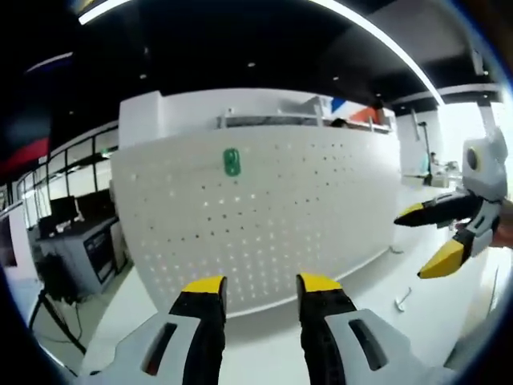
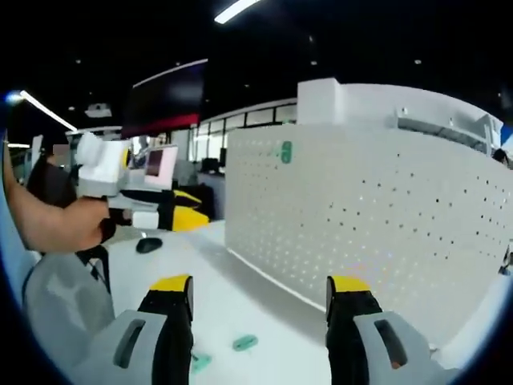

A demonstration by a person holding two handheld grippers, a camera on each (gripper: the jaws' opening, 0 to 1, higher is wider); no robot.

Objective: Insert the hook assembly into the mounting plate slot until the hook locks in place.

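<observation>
A white perforated mounting plate (image 1: 264,208) stands upright on the white table, with a small green hook (image 1: 232,162) fixed near its upper left. My left gripper (image 1: 261,285) is open and empty, a short way in front of the plate's lower part. My right gripper (image 1: 429,235) comes in from the right, jaws apart, holding nothing. In the right gripper view the plate (image 2: 377,216) fills the right side with the green hook (image 2: 286,151) at its near top corner. My right gripper (image 2: 260,285) is open above the table; two green pieces (image 2: 244,342) lie between its jaws' bases. The left gripper (image 2: 192,212) hovers at the left.
A person's hand (image 2: 64,224) holds the left gripper. A dark rounded object (image 2: 149,245) lies on the table (image 2: 240,297) at the left, a grey chair (image 2: 56,297) beside it. Small white parts (image 1: 403,301) lie on the table at the right. Desks and monitors (image 1: 64,210) stand behind.
</observation>
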